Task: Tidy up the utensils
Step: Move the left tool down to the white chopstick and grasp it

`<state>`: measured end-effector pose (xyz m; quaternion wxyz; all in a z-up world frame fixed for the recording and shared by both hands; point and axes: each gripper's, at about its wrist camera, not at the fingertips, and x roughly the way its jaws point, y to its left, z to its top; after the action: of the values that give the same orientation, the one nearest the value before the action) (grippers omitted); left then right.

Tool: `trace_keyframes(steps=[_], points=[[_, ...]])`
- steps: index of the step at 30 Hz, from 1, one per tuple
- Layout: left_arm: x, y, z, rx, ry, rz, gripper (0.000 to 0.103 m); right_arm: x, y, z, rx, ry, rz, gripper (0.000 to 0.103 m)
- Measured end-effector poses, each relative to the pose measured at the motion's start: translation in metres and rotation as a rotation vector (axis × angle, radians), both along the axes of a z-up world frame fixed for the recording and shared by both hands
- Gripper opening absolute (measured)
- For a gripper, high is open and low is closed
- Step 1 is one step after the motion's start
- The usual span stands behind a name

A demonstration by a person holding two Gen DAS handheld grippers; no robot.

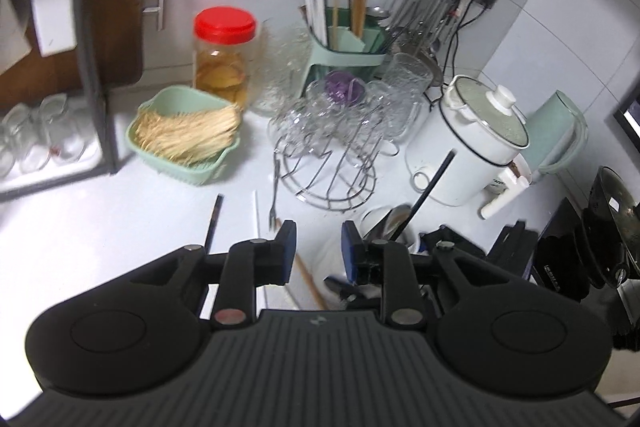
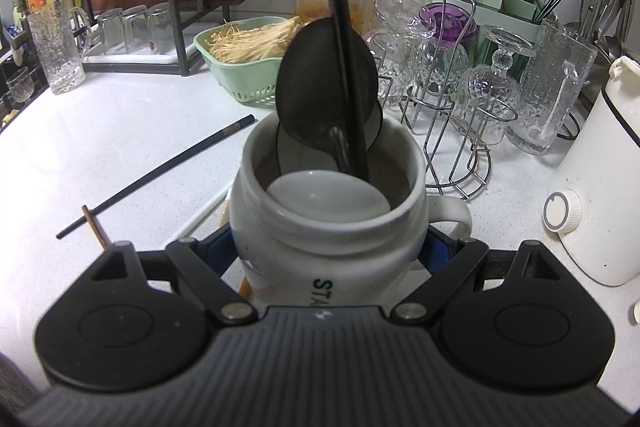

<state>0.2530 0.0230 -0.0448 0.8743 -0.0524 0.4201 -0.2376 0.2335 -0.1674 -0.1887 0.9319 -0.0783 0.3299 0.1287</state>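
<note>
while the right gripper (image 2: 328,251) has its jaws set wide and clamped on both sides of the white mug (image 2: 326,223), the mug holds a black chopstick (image 2: 340,39), a black ladle (image 2: 326,83) and a white spoon (image 2: 328,197). the left gripper (image 1: 319,247) hangs over the tabletop (image 1: 100,227), jaws partly parted, nothing between them. another black chopstick (image 2: 160,171) lies on the tabletop left of the mug.

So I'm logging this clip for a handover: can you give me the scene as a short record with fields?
Left gripper: open, empty, above counter
Right gripper: shut on white mug
In mug: black chopstick, dark spoon, white spoon
Loose on counter: black chopstick, fork
Holder: green caddy behind the glass rack
</note>
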Motion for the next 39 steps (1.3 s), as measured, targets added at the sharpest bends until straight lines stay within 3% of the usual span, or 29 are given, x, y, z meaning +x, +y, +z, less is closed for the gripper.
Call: trace_keyframes(steps=[9, 17, 29, 31, 39], points=[[-0.023, 0.044, -0.047, -0.052, 0.088, 0.054, 0.028, 0.003, 0.002, 0.002, -0.009, 0.031, -0.008, 0.092], [-0.034, 0.054, -0.088, -0.074, 0.202, 0.031, 0.028, 0.006, 0.003, 0.003, -0.017, 0.05, -0.012, 0.092], [-0.078, -0.006, -0.144, -0.043, 0.342, 0.054, 0.028, 0.005, 0.0, 0.004, -0.022, 0.061, 0.017, 0.092], [-0.084, -0.019, -0.151, -0.06, 0.343, 0.057, 0.028, 0.004, -0.002, 0.004, -0.025, 0.065, 0.033, 0.092], [-0.087, -0.057, -0.173, 0.002, 0.359, 0.105, 0.027, -0.002, -0.011, 0.003, -0.02, 0.049, 0.107, 0.092]])
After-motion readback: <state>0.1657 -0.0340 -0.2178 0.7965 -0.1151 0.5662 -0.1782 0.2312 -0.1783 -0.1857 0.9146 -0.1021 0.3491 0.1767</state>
